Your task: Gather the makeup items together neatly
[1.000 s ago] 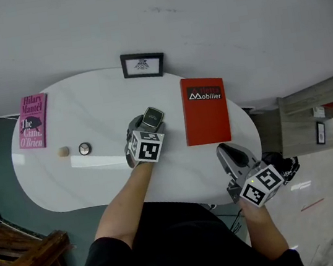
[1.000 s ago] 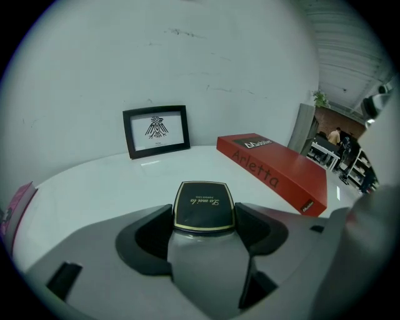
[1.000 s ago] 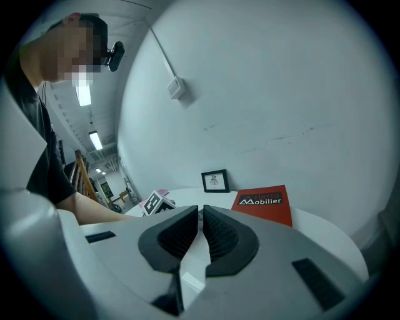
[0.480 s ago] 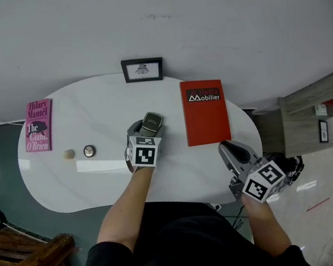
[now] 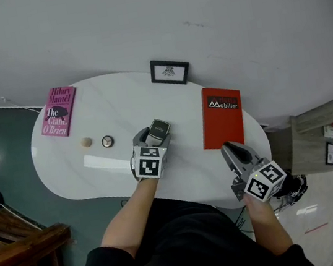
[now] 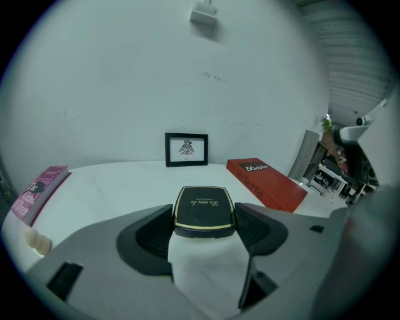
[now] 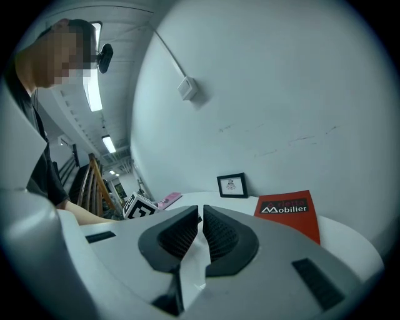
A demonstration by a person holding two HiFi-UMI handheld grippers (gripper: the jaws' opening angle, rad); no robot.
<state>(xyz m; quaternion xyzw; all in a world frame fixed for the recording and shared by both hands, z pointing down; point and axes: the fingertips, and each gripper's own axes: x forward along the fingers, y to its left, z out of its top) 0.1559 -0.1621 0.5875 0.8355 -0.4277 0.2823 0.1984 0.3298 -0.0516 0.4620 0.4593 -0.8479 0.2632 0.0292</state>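
Note:
My left gripper [image 5: 152, 134] is shut on a black compact [image 5: 158, 129] with a gold rim, held over the middle of the white table [image 5: 119, 108]. In the left gripper view the compact [image 6: 203, 209] sits flat between the two jaws. A small round black pot [image 5: 107, 142] and a beige puff [image 5: 86, 142] lie on the table's left part. My right gripper [image 5: 230, 150] hovers over the table's right front edge, shut with nothing between its jaws. In the right gripper view its jaws nearly touch [image 7: 201, 226].
A red book [image 5: 222, 117] lies at the right, a pink book [image 5: 58, 111] at the far left, and a small framed picture [image 5: 169, 72] stands against the wall. A wooden chair [image 5: 18, 246] stands left of the table.
The head view has shifted, so the table sits further right and lower in the picture. The left gripper keeps the compact; relative to the table, both grippers are nearly where they were.

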